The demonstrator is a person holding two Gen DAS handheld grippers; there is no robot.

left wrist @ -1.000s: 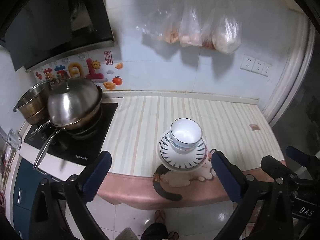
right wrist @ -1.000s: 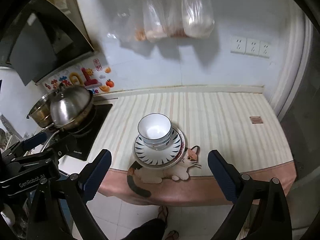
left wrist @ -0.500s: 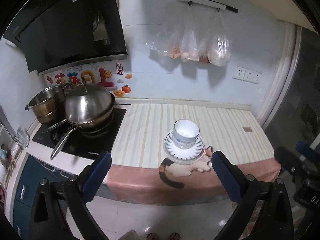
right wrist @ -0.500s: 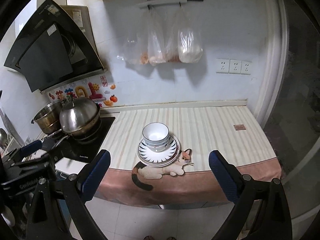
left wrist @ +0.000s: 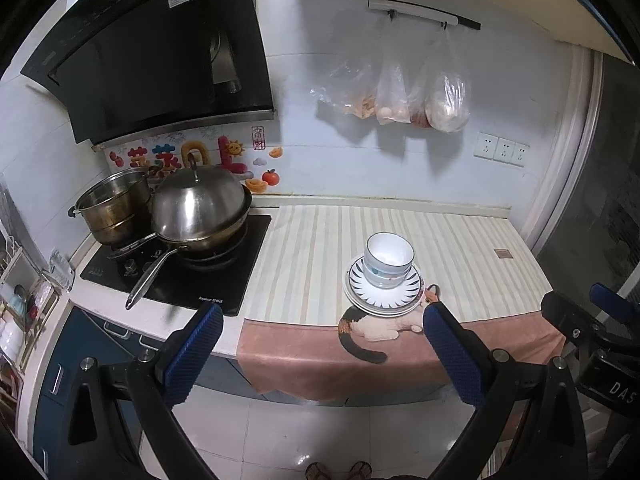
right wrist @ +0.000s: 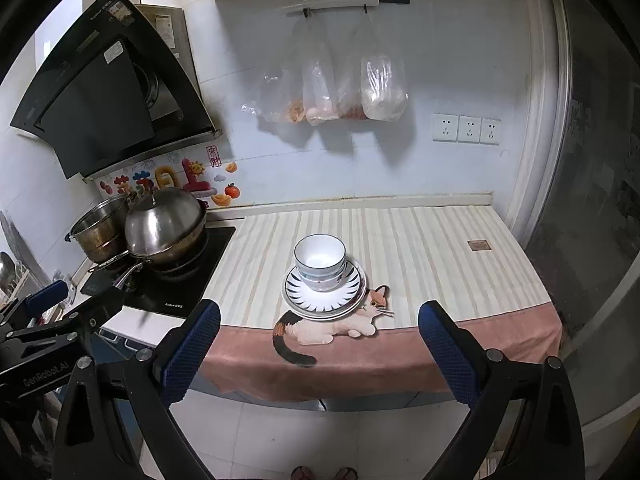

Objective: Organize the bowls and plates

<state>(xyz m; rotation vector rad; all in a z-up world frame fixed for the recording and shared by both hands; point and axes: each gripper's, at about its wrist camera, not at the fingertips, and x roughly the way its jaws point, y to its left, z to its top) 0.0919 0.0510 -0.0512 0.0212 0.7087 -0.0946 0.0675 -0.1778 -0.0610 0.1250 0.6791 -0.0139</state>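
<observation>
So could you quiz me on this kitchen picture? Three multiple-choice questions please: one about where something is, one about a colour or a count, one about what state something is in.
1. Where do the bowls sit?
A. on the stacked plates
B. on the stove
C. on the floor

2. How many wall sockets are on the wall at right?
A. one
B. three
C. five

3. How are the right tongs?
A. shut on a bowl
B. shut on a plate
C. open, holding nothing

Answers:
1. A: the bowls rest in the middle of the striped plates, near the front edge of the counter cloth, partly over its printed cat.
2. B: three white outlets sit side by side.
3. C: the blue pads stand wide apart with only floor and counter between them; the left tongs are open too.
</observation>
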